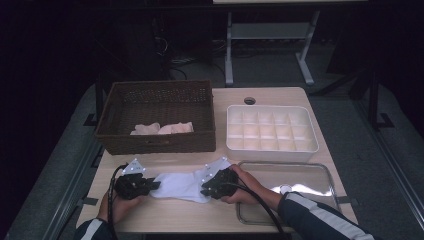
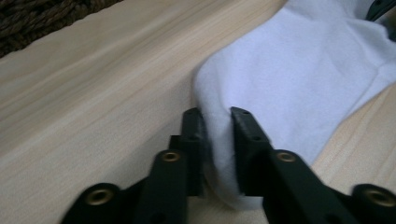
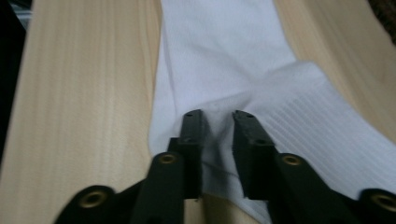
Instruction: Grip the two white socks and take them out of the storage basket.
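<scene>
Pale wooden table point(image 1: 165, 212), white sock point(image 1: 182, 184) flat, each end clamped in a hand-held gripper.

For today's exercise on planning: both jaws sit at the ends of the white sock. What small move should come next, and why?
Probably lift both ends together: the left gripper and right gripper each pinch the white fabric sock, which lies flat on the pale wooden table.

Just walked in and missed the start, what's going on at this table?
A person is handling a white sock that lies flat on the wooden table, with a handheld gripper at each end. The left gripper pinches one end of it, and the right gripper pinches the other. Behind it stand a wicker basket holding pale cloth, a white divided organizer and a metal tray.
</scene>
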A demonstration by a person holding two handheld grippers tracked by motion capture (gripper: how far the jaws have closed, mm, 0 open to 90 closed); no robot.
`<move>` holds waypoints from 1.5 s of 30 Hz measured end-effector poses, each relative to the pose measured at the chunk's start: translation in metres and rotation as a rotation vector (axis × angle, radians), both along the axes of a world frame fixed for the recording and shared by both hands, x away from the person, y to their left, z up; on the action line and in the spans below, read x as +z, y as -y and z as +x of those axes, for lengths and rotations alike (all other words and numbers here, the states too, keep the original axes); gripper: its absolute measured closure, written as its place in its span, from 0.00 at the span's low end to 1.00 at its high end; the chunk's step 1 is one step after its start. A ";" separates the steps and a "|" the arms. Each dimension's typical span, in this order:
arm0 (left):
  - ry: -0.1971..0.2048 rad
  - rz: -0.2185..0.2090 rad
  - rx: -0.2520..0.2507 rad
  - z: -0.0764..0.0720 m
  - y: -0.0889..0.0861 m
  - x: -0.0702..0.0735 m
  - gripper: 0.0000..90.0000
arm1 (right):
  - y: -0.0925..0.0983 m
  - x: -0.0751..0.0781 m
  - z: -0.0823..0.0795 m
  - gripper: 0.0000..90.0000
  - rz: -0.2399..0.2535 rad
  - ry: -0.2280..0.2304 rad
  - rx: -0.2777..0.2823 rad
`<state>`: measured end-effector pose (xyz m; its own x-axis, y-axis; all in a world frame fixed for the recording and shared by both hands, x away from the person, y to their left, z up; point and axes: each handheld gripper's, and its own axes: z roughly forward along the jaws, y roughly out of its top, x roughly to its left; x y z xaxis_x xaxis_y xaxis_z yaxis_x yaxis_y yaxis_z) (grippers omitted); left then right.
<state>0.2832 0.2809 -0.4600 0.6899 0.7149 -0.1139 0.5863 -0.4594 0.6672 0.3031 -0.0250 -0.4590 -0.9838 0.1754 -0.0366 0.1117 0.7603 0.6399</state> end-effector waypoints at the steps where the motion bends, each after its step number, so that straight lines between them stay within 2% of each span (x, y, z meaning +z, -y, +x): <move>1: -0.001 0.003 0.004 0.001 0.000 0.000 0.88 | 0.000 0.000 0.000 0.92 0.003 0.001 0.008; 2: -0.004 0.003 0.005 0.002 -0.001 0.001 0.88 | 0.001 0.001 -0.001 0.97 -0.001 0.012 0.013; 5: 0.010 -0.008 0.012 0.002 -0.002 0.003 0.88 | 0.005 0.009 -0.002 0.98 0.018 0.020 0.016; 9: 0.042 -0.074 0.014 -0.002 -0.004 0.012 0.88 | 0.013 0.024 -0.006 0.98 0.052 0.048 0.037; 10: 0.045 -0.076 0.013 -0.002 -0.003 0.012 0.88 | 0.014 0.028 -0.007 0.98 0.058 0.050 0.037; 12: 0.040 -0.072 0.009 -0.002 -0.002 0.011 0.87 | 0.017 0.032 -0.010 0.98 0.063 0.053 0.043; 13: 0.038 -0.054 0.003 -0.002 -0.001 0.011 0.87 | 0.018 0.033 -0.011 0.98 0.058 0.052 0.052; 16: 0.027 -0.021 0.020 0.000 0.002 0.005 0.81 | 0.019 0.023 -0.016 0.98 0.004 0.038 0.067; 17: 0.015 -0.016 0.037 0.002 0.002 0.002 0.78 | 0.018 0.019 -0.016 0.96 -0.004 0.032 0.064; 19: 0.009 -0.010 0.063 0.004 0.001 -0.002 0.65 | 0.015 0.010 -0.015 0.94 -0.033 0.017 0.063; 21: 0.013 -0.022 0.077 0.004 -0.001 -0.001 0.57 | 0.014 0.005 -0.015 0.93 -0.061 0.017 0.075; 23: 0.013 -0.056 0.088 0.003 -0.002 0.000 0.47 | 0.015 0.005 -0.015 0.92 -0.056 0.016 0.076; 25: 0.014 -0.084 0.082 0.000 -0.001 0.003 0.38 | 0.018 0.012 -0.013 0.90 -0.015 0.035 0.047; 28: 0.020 -0.063 0.064 0.000 0.006 0.002 0.31 | 0.021 0.022 -0.007 0.90 0.085 0.060 0.003; 30: 0.018 -0.041 0.062 0.001 0.010 -0.001 0.30 | 0.016 0.022 -0.005 0.92 0.117 0.071 -0.011; 32: 0.022 0.002 0.057 0.002 0.013 -0.005 0.29 | 0.009 0.016 -0.002 0.93 0.113 0.071 -0.018; 35: 0.072 0.060 0.038 0.002 0.016 -0.006 0.28 | 0.002 0.003 0.002 0.95 0.058 0.080 -0.019; 36: 0.075 0.066 0.037 0.002 0.017 -0.006 0.28 | -0.001 0.000 0.003 0.95 0.050 0.068 -0.027; 38: 0.076 0.062 0.044 0.003 0.018 -0.007 0.28 | -0.004 -0.006 0.005 0.96 0.045 0.073 -0.029; 41: 0.071 0.061 0.042 0.004 0.019 -0.006 0.29 | -0.005 -0.005 0.003 0.97 0.028 0.080 -0.030; 45: 0.073 0.057 0.048 0.008 0.022 -0.006 0.32 | -0.003 -0.005 0.004 0.97 0.029 0.079 -0.024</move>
